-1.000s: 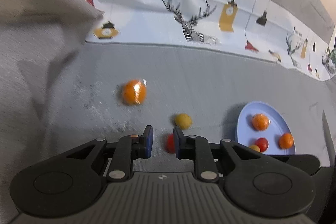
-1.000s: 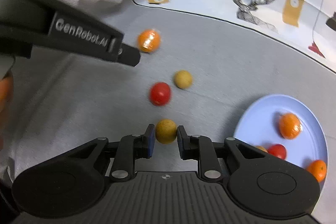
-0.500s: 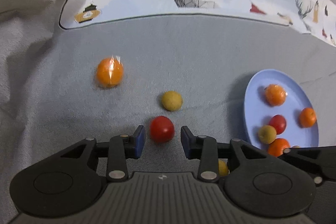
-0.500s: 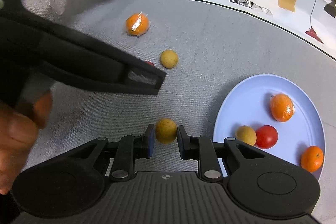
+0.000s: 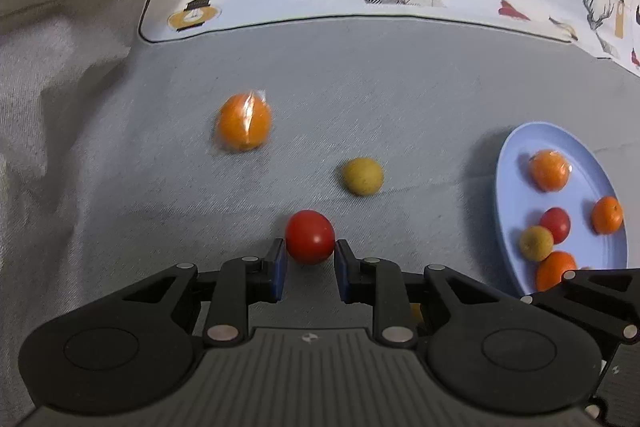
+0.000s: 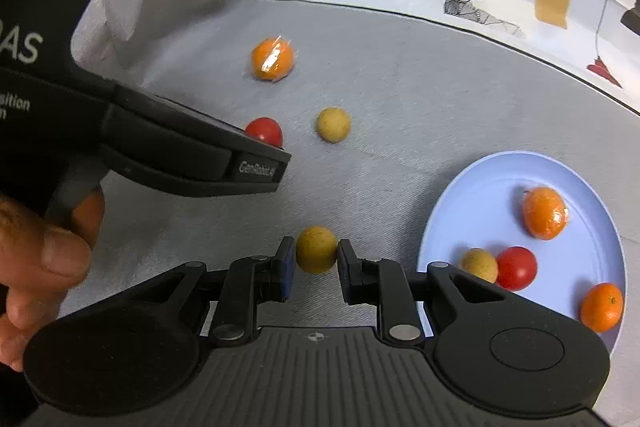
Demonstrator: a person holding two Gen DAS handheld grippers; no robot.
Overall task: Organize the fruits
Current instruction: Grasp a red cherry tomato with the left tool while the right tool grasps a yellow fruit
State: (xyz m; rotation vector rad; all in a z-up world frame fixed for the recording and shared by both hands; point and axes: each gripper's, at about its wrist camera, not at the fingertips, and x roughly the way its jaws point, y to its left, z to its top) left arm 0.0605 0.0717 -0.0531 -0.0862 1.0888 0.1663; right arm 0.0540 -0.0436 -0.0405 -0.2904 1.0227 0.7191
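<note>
Altogether four loose fruits [image 6: 272, 59], five plated [image 6: 544, 213].

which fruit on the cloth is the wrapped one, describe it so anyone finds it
Start at the blue plate and look left across the grey cloth. Past the yellow ball lies the wrapped orange, farthest from the plate and the only loose fruit in shiny plastic.

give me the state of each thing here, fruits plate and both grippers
left gripper: jaws closing around the red tomato
right gripper: shut on a yellow fruit
wrapped orange: loose on the cloth
other yellow fruit: loose on the cloth
blue plate: holds several fruits
</note>
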